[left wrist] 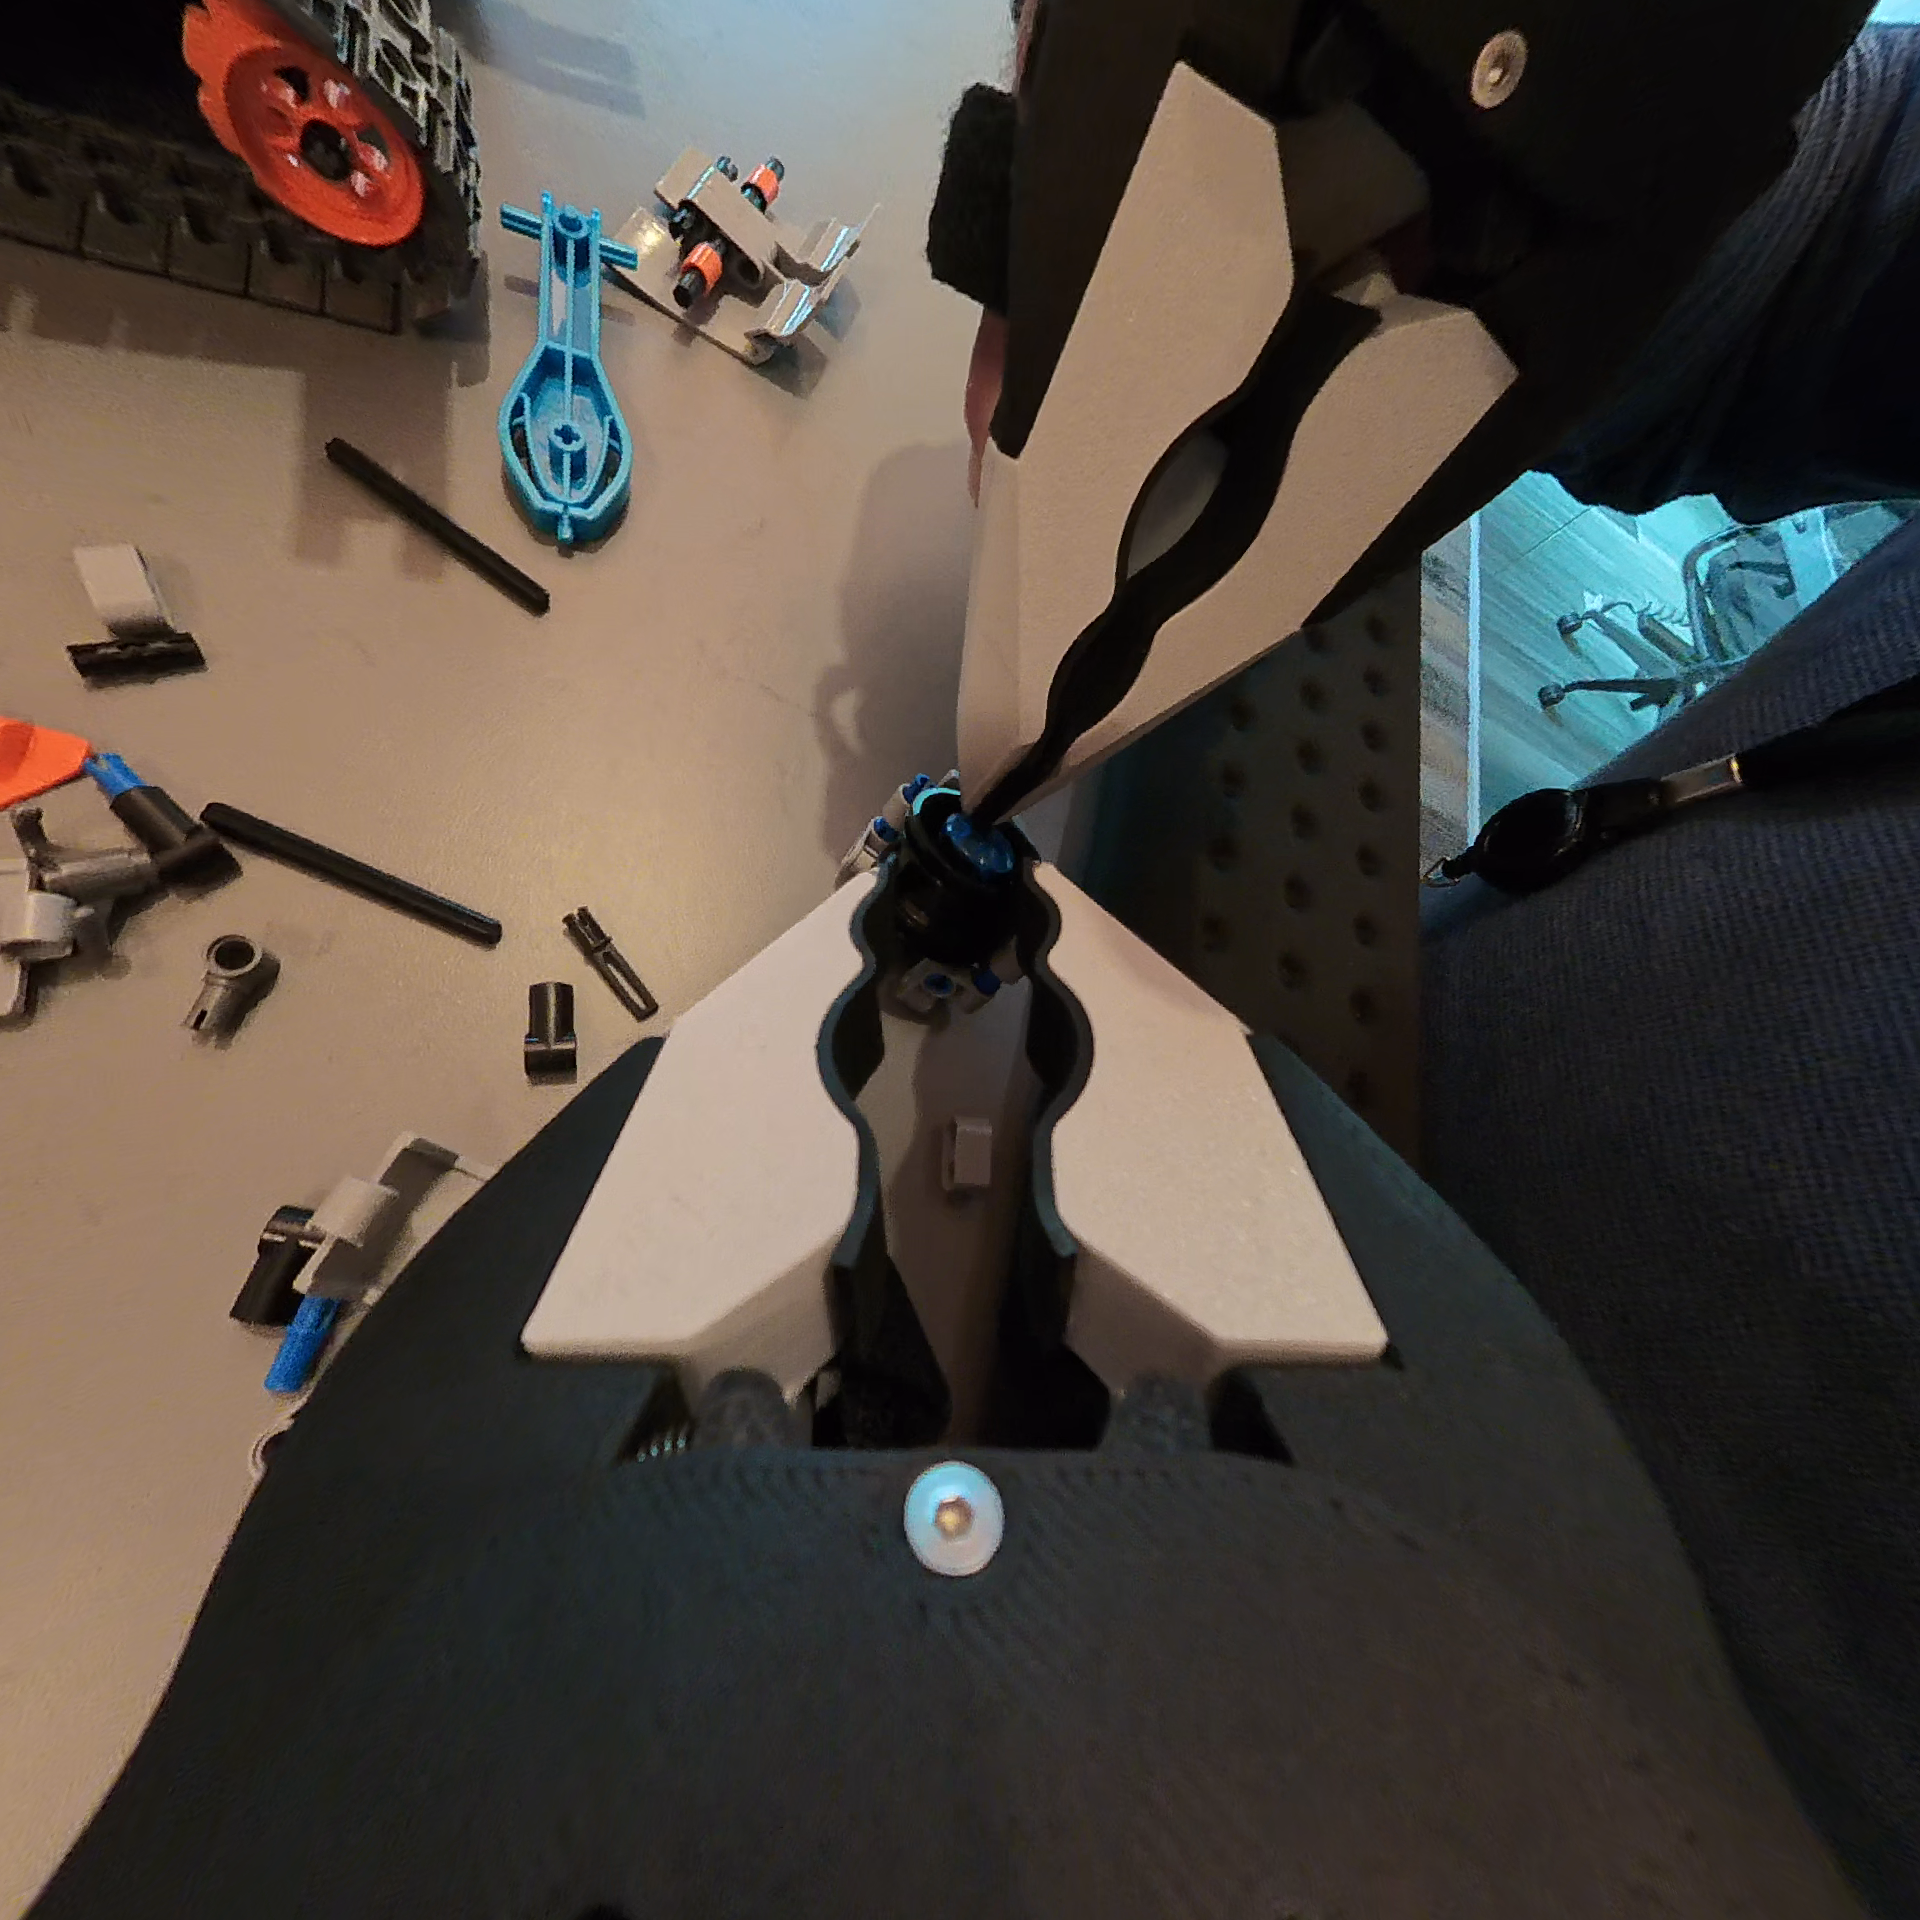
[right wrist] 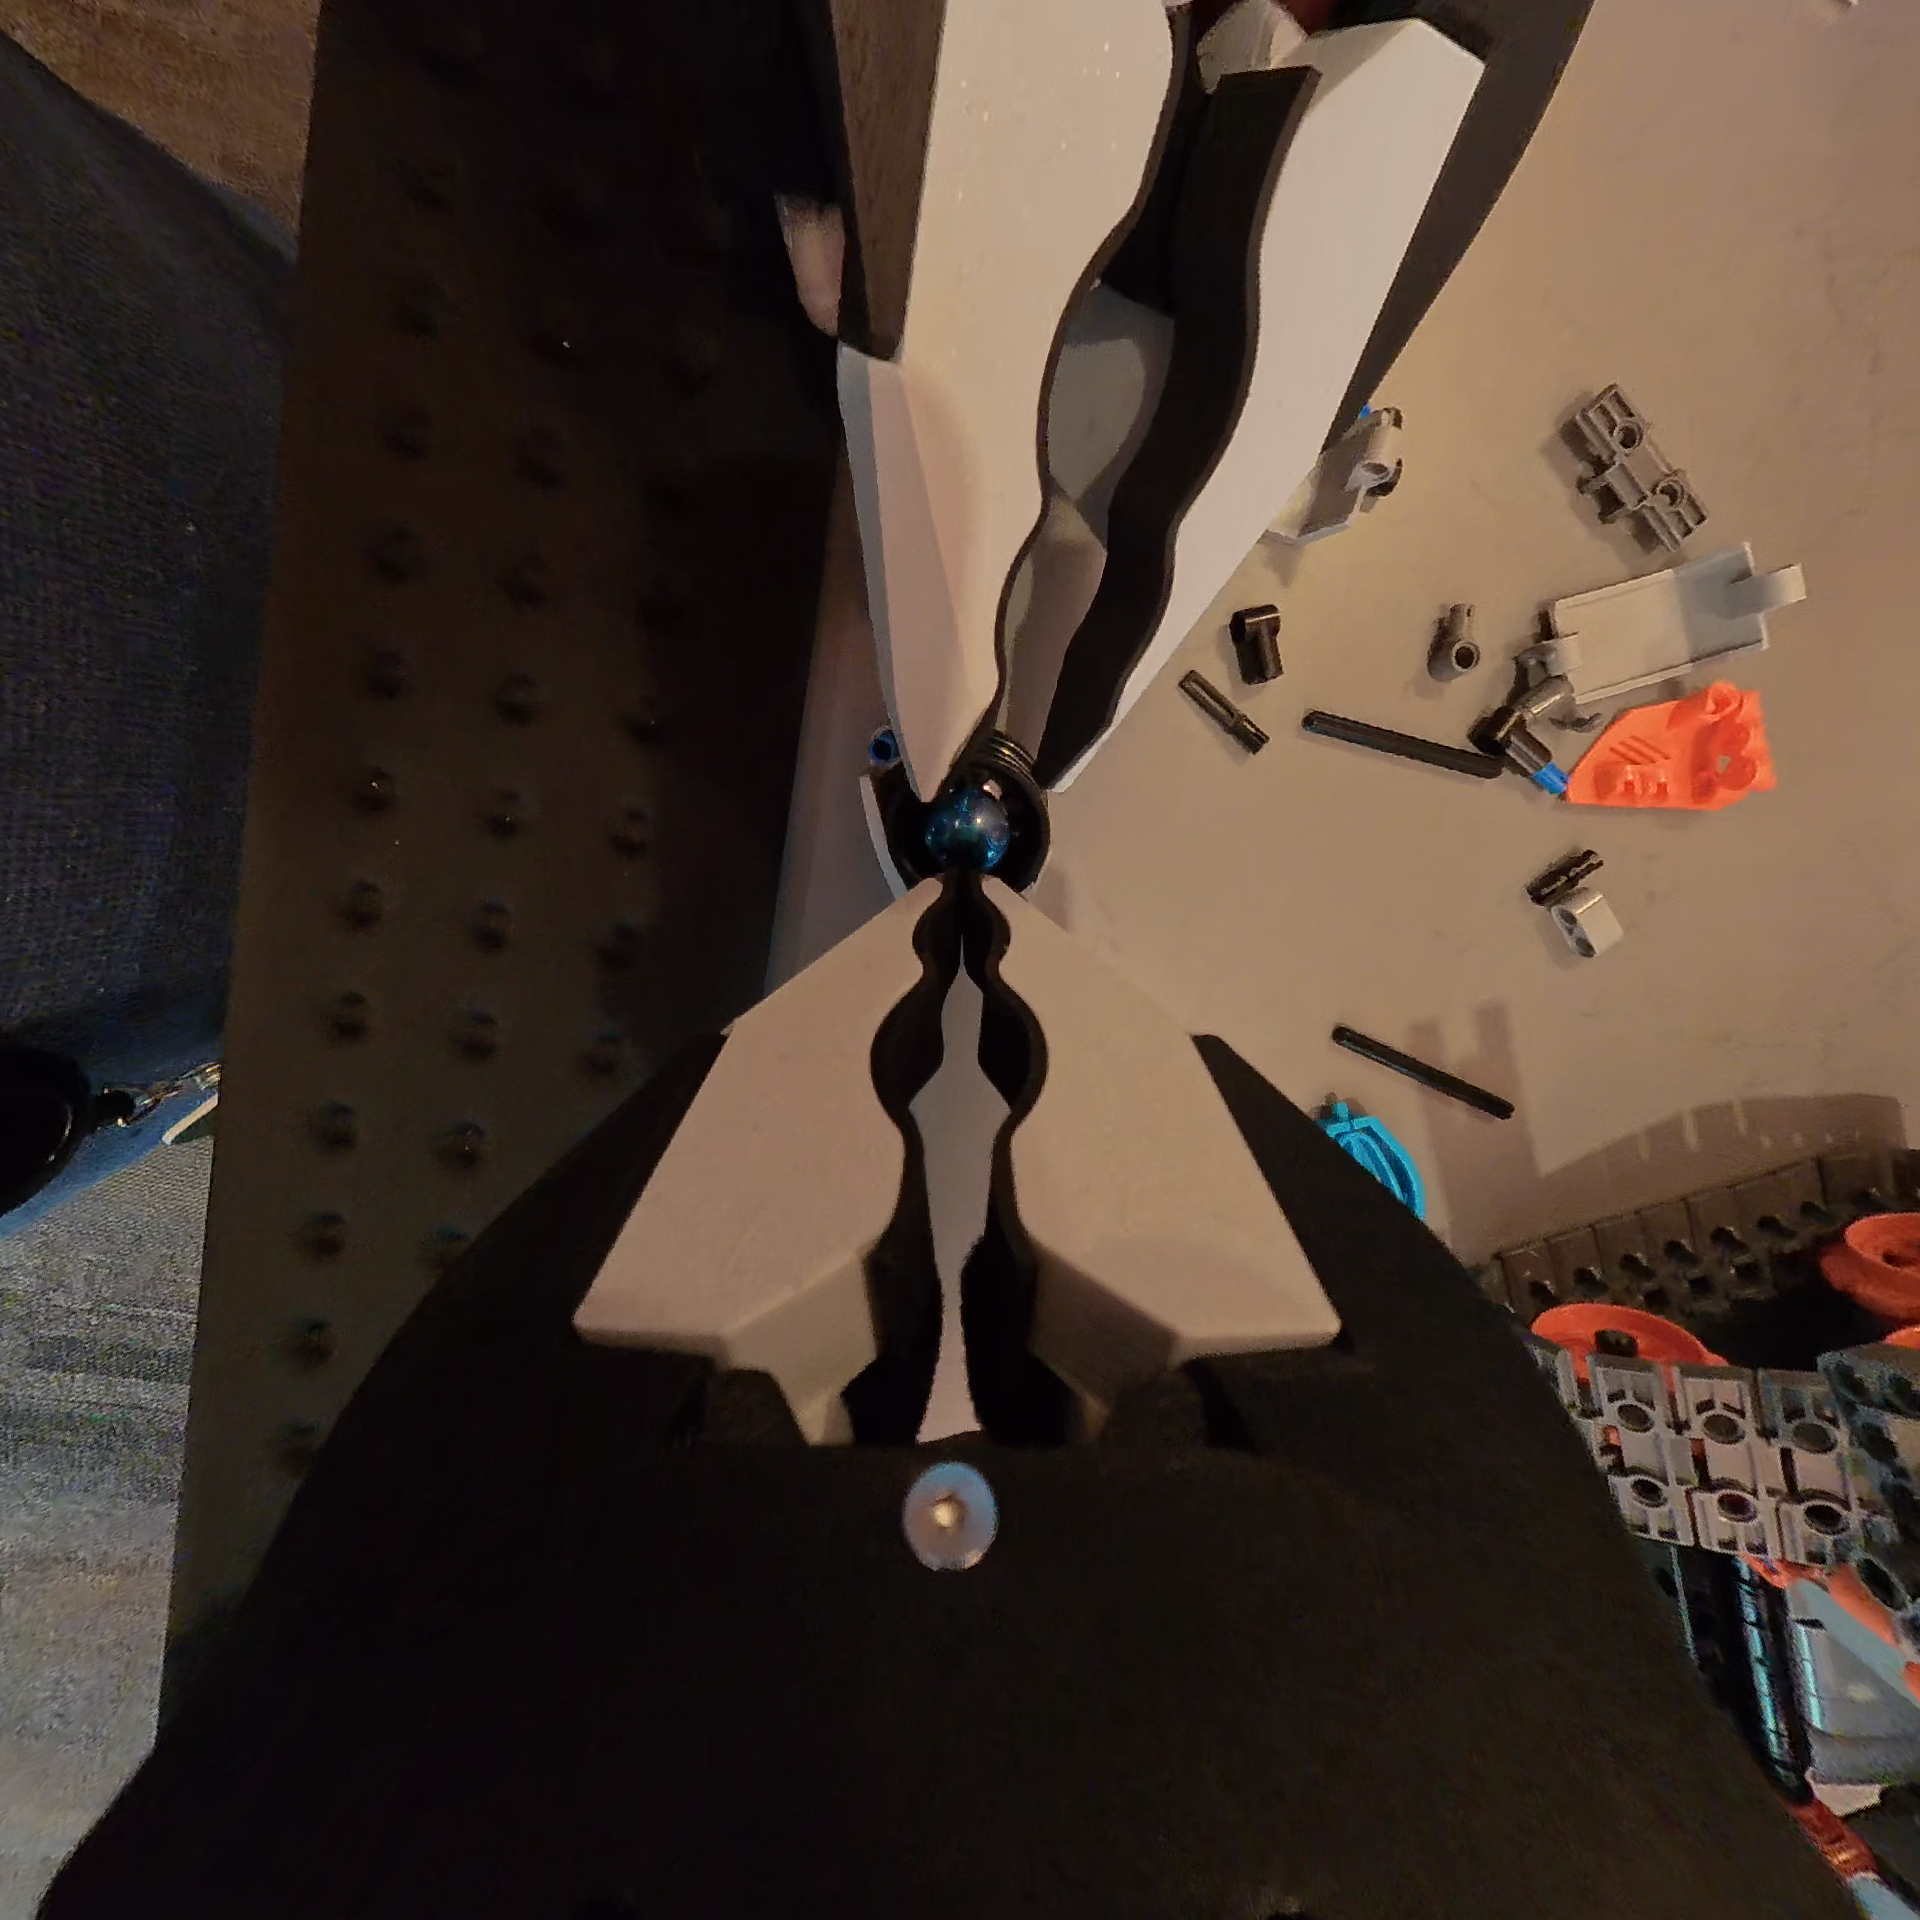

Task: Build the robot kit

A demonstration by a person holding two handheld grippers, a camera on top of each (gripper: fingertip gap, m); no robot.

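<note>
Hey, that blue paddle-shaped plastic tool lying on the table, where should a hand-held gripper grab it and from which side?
Probably the narrow ribbed shaft of the blue paddle-shaped tool, between its crossbar and its wide oval end. It lies flat on the table, so come from above with the fingers straddling the shaft across its width. The oval end looks too broad for a sure pinch, and the black rod beside it lies apart.

Each wrist camera sat close behind its own fingers, looking down along them at the pale tabletop. The views faced each other. Both shared the small black-and-blue ball-jointed piece and the blue plastic spoon-shaped tool.
</note>
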